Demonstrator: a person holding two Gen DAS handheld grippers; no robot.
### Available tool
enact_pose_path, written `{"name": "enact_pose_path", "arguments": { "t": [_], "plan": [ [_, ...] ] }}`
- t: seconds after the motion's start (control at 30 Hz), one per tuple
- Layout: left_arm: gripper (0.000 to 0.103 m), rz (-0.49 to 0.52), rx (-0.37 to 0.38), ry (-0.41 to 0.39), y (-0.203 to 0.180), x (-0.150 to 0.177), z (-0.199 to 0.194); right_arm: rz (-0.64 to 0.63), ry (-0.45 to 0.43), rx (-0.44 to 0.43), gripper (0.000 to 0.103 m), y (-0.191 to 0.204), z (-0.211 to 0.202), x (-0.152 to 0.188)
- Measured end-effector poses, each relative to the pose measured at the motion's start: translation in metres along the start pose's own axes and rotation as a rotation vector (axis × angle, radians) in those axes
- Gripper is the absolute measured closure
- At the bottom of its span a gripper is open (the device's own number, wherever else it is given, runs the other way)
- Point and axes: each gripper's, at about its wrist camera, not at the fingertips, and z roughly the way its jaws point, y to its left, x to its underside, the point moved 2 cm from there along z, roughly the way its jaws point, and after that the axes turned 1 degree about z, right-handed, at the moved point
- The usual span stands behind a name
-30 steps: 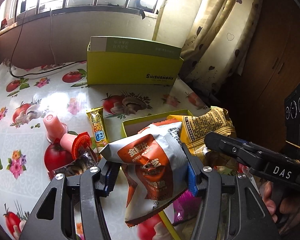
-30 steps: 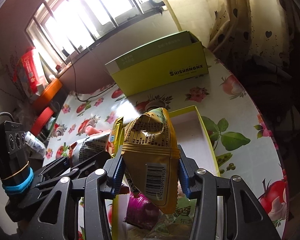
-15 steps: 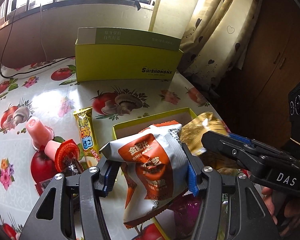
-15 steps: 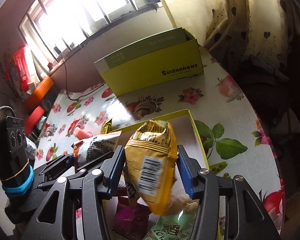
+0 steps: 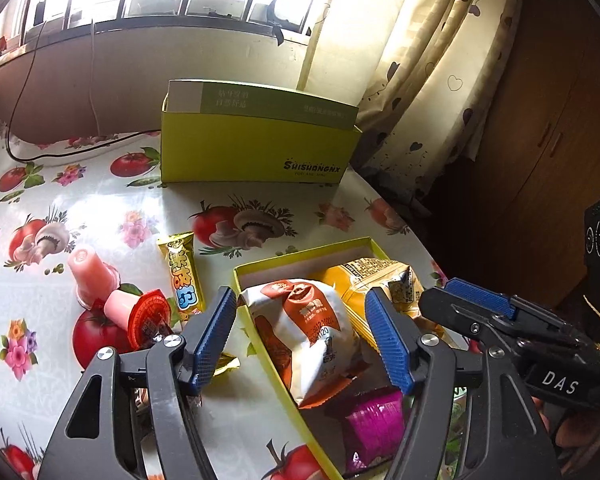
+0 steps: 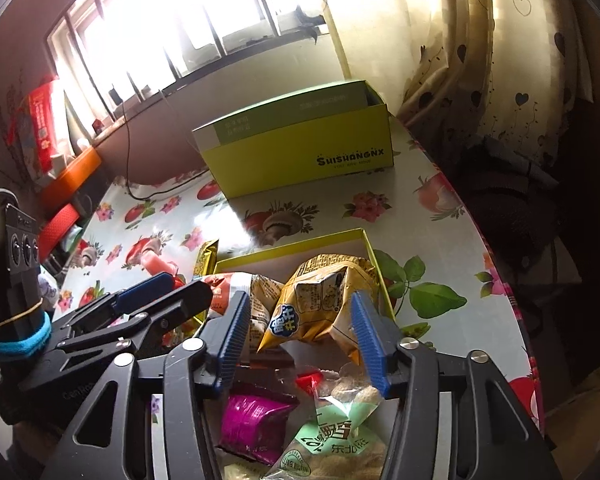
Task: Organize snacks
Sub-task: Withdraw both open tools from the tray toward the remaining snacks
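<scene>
In the left wrist view, the left gripper (image 5: 302, 334) stands released, its jaws spread, with the white-orange snack bag (image 5: 306, 330) lying between them in the yellow tray (image 5: 260, 266). In the right wrist view, the right gripper (image 6: 298, 338) is likewise spread wide, the yellow snack bag (image 6: 320, 300) resting loose between its jaws inside the same tray (image 6: 288, 246).

The open tray (image 5: 260, 266) is set at the near right of the bench (image 5: 100, 208), with the snack bags (image 5: 304, 332) laid in it. A snack bar (image 5: 182, 276) and two jelly cups (image 5: 116, 296) are found to its left; a tall box (image 5: 256, 148) is stood beyond it.
</scene>
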Motion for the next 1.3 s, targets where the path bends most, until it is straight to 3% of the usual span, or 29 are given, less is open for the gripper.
{"name": "enact_pose_path", "arguments": {
  "t": [0.1,0.33,0.9,1.3],
  "plan": [
    [0.036,0.003,-0.004,0.0,0.002,0.005,-0.007,-0.028,0.01,0.01,0.069,0.007,-0.003,0.007],
    [0.036,0.033,-0.028,-0.008,-0.001,0.017,-0.028,-0.051,0.025,-0.029,0.068,0.021,-0.013,0.024],
    [0.036,0.054,-0.104,-0.03,-0.001,0.044,-0.077,-0.064,0.063,-0.069,0.053,0.041,-0.032,0.051],
    [0.036,0.03,-0.118,-0.015,0.01,0.062,-0.09,-0.11,0.096,-0.07,0.051,0.06,-0.035,0.066]
  ]
}}
